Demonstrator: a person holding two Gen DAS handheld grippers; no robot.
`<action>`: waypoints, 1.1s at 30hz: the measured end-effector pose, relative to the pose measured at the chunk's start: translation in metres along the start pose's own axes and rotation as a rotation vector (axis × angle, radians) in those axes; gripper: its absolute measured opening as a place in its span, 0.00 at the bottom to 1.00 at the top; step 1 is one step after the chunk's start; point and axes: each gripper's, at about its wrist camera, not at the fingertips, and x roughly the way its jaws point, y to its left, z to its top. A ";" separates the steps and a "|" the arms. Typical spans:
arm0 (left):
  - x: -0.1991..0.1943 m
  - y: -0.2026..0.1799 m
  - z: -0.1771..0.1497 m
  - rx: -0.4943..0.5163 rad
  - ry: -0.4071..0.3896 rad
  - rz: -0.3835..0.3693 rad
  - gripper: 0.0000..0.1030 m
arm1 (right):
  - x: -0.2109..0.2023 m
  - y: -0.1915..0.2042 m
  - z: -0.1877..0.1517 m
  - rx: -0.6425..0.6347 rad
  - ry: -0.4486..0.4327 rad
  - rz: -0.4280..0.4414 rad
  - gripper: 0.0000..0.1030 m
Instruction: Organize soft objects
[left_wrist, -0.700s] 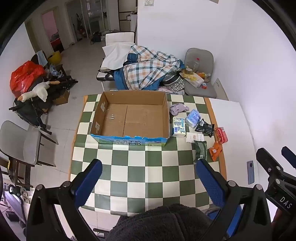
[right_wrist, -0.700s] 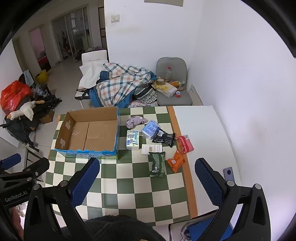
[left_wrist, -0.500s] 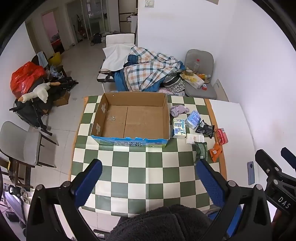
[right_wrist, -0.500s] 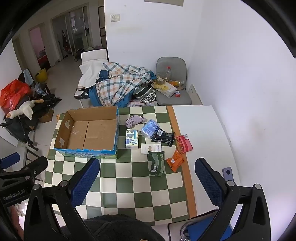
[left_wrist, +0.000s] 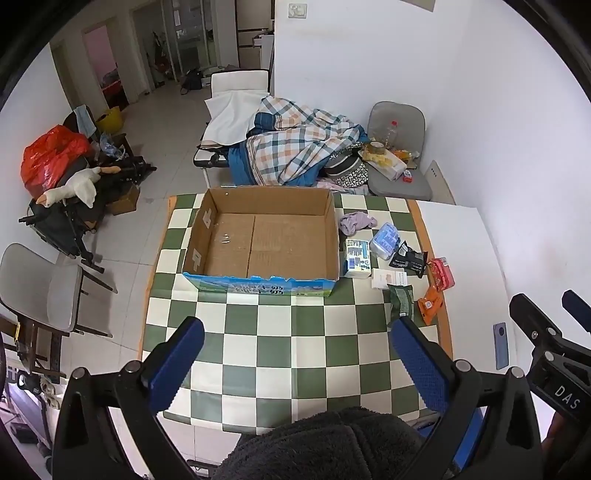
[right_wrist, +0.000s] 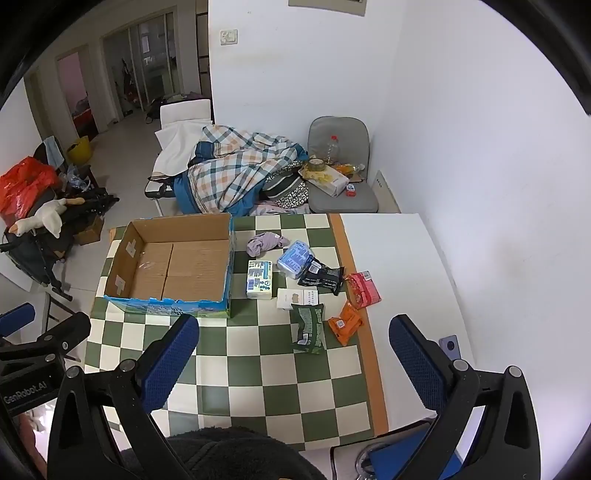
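- The cardboard box (left_wrist: 264, 240) sits open-topped on the far left part of the table, its long axis running left to right; nothing lies inside it, and its printed blue wall faces near.
- The soft items lie in a cluster right of the box:
  - The lilac cloth (right_wrist: 266, 242) is crumpled at the far end, just beside the box's far right corner.
  - The white tissue pack (right_wrist: 259, 283) lies near the box's right wall, long axis running near to far.
  - The blue pack (right_wrist: 294, 259) is tilted diagonally, touching the black pouch (right_wrist: 321, 277) on its right.
  - The white card (right_wrist: 297, 298) lies flat, its near edge overlapped by the green pack (right_wrist: 308, 328), whose long axis runs near to far.
  - The red pack (right_wrist: 364, 290) and the orange pack (right_wrist: 345, 323) rest on the cloth's orange border strip.
- The table (left_wrist: 295, 354) carries a green-and-white checked cloth; a bare white surface (right_wrist: 402, 266) adjoins it on the right, with a phone (right_wrist: 450, 346) at its near edge.
- The room has a tiled floor, white walls, a plaid blanket (left_wrist: 295, 147) heaped on a seat beyond the table, and a grey chair (right_wrist: 341, 173) holding clutter.
- The left gripper (left_wrist: 295, 350) hovers above the near table edge, fingers spread wide, holding nothing.
- The right gripper (right_wrist: 293, 349) hovers likewise, fingers spread wide, touching nothing.
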 end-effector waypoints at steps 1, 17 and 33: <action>-0.001 0.001 0.000 -0.001 0.000 -0.001 1.00 | -0.001 0.001 0.000 0.000 -0.002 -0.001 1.00; -0.016 0.006 0.004 -0.011 -0.051 -0.008 1.00 | 0.000 -0.003 0.001 0.000 -0.011 -0.007 1.00; -0.019 0.009 0.006 -0.013 -0.061 -0.005 1.00 | -0.015 -0.003 0.014 -0.002 -0.033 -0.009 1.00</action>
